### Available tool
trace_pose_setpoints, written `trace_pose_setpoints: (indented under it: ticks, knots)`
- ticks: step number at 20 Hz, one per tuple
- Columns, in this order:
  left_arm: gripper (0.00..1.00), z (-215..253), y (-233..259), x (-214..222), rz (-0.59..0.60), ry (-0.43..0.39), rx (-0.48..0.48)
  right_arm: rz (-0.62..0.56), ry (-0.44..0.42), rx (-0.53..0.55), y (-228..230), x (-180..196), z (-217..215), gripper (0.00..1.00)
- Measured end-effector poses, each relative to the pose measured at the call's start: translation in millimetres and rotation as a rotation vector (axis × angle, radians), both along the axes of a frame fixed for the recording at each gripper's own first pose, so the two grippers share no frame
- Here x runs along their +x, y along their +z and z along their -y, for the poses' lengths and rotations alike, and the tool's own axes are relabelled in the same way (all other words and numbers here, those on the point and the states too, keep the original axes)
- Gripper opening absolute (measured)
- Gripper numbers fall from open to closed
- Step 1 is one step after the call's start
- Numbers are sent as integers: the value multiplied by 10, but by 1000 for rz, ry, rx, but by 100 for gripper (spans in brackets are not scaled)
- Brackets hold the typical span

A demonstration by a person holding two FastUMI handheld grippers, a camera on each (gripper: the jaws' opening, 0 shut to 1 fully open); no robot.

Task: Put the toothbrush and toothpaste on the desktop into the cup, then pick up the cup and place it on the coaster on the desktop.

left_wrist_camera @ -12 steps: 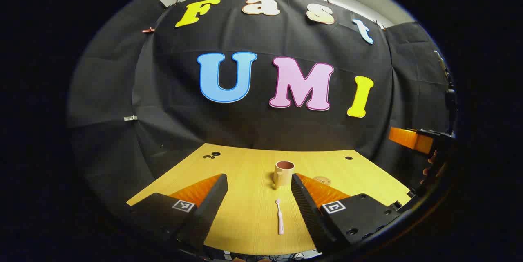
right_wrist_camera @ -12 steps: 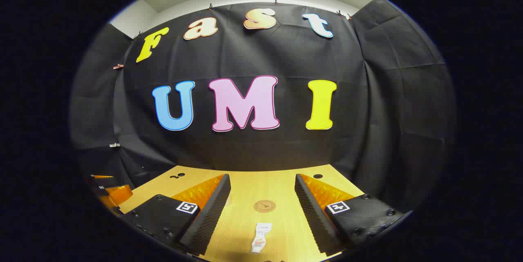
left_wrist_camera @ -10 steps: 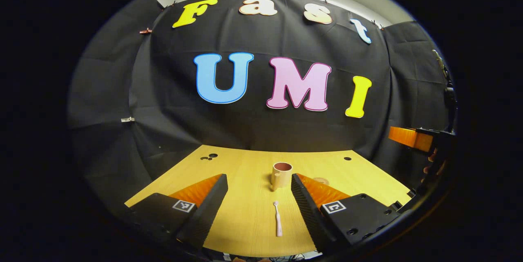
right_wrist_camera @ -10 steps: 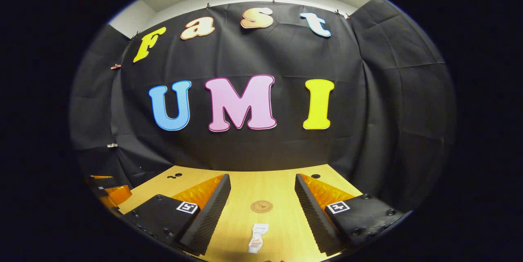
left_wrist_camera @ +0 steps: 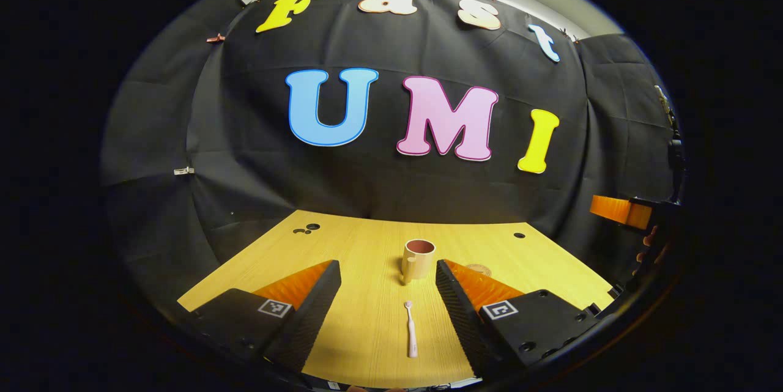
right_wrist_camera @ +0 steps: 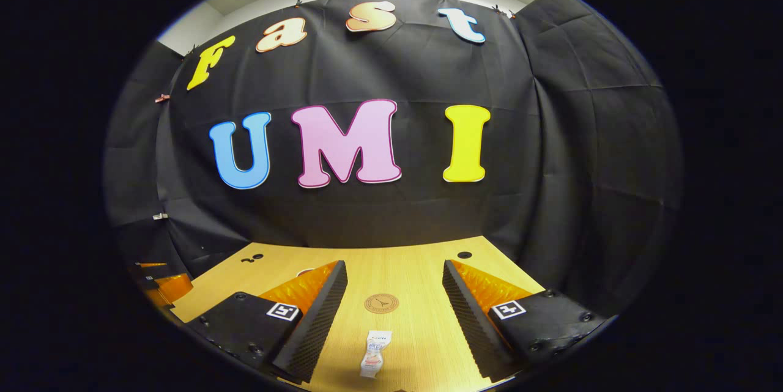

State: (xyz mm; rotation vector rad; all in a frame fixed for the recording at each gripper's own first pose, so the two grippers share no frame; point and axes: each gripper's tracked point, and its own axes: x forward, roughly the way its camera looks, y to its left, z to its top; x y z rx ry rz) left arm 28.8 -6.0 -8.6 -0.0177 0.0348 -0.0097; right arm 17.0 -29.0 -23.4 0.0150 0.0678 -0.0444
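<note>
While both grippers hang above the near edge of the tabletop (left_wrist_camera: 367, 245) with nothing between their fingers, nothing has been picked up yet and the first grasp is the step in hand. Left gripper (left_wrist_camera: 388, 294): jaws spread wide, toothbrush (left_wrist_camera: 410, 329) lying flat between them, head toward the far side, handle toward the near edge. Cup (left_wrist_camera: 418, 259) stands upright just beyond the brush, handle on its left, opening free. Right gripper (right_wrist_camera: 394, 297): jaws likewise wide apart, toothpaste (right_wrist_camera: 374, 354) lying flat at the near edge between them, coaster (right_wrist_camera: 381, 303) on the bare wood a little farther on. In the left gripper view the coaster peeps out just right of the cup, partly behind the finger. Judgement for the brush: it is thin and lies flush with the wood, so come down low, fingers either side of the handle near its middle, and close squarely across it so it does not roll or pivot. Lift before travelling, tip it upright, lower into the cup gently; a knock could topple so light a cup. Same care for the tube: pinch its flat body, not the cap end.
</note>
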Motion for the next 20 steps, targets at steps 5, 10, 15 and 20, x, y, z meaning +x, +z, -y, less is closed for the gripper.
trace_pose_setpoints:
  ticks: [5,10,15,20]
  knots:
    - [97,38,-65,55,-13,-3,5,-57,-8,28,-140,85,34,96]
    - [97,118,-103,103,-24,-7,11,-122,15,27,-323,207,-24,97]
    - [97,156,-203,156,-51,6,9,-228,45,51,-624,369,-106,97]
    - [98,161,-295,211,-82,33,18,-318,96,29,-971,555,-242,98]
